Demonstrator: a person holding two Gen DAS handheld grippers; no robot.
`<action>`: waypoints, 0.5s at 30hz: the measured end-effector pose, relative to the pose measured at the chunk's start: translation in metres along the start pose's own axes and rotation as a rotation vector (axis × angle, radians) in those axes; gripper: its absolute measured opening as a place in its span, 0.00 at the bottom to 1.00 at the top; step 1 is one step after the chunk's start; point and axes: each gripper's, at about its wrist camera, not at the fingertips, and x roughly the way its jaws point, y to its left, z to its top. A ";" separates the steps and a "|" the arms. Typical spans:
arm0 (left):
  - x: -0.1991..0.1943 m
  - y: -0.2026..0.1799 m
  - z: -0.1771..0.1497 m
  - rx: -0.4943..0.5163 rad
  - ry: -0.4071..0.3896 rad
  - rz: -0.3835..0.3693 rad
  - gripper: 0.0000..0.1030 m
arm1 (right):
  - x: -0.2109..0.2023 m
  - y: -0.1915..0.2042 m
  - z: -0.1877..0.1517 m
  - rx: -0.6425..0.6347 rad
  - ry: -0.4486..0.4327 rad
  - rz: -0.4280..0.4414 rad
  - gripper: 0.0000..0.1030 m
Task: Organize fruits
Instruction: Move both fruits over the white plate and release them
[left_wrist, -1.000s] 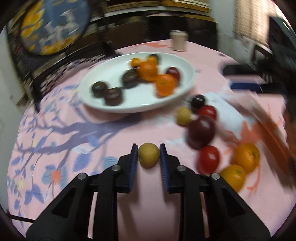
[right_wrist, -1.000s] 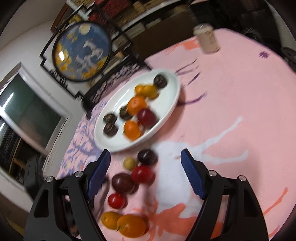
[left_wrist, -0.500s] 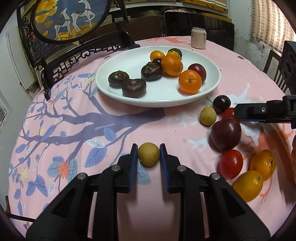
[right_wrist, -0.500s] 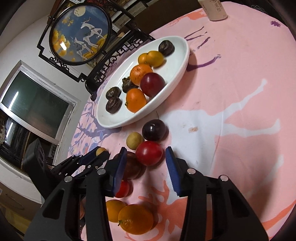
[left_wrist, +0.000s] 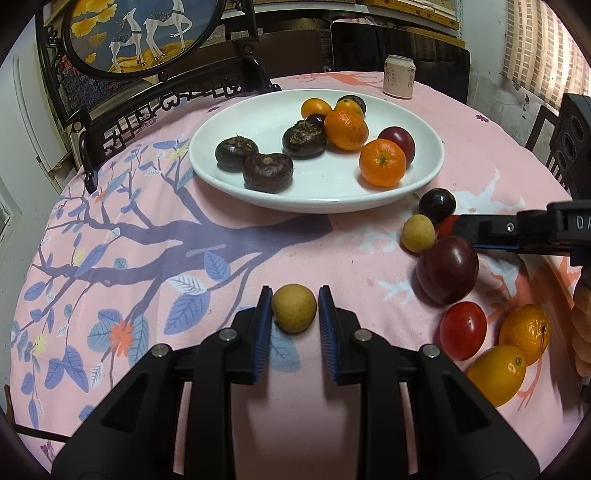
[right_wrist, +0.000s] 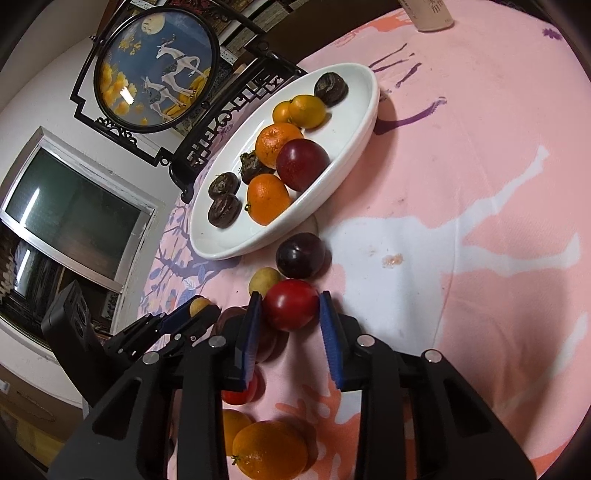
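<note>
while the left gripper (left_wrist: 294, 308) clamps a tan round fruit (left_wrist: 294, 313), the right gripper (right_wrist: 290, 309) has just been closing. it now grips a red tomato (right_wrist: 291, 309).

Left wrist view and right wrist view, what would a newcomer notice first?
Probably the white plate of oranges and dark fruit at the table's centre. Then the grippers: the left gripper is shut on a small yellow fruit, the right gripper on a red tomato among loose fruit.
</note>
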 end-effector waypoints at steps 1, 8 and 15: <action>-0.002 0.001 0.000 -0.006 -0.010 0.003 0.23 | -0.003 0.002 -0.001 -0.010 -0.010 -0.012 0.30; -0.031 0.005 0.031 -0.049 -0.138 0.000 0.23 | -0.045 0.030 0.009 -0.143 -0.246 -0.123 0.30; 0.005 -0.004 0.089 -0.075 -0.120 0.055 0.24 | -0.026 0.042 0.064 -0.165 -0.278 -0.218 0.30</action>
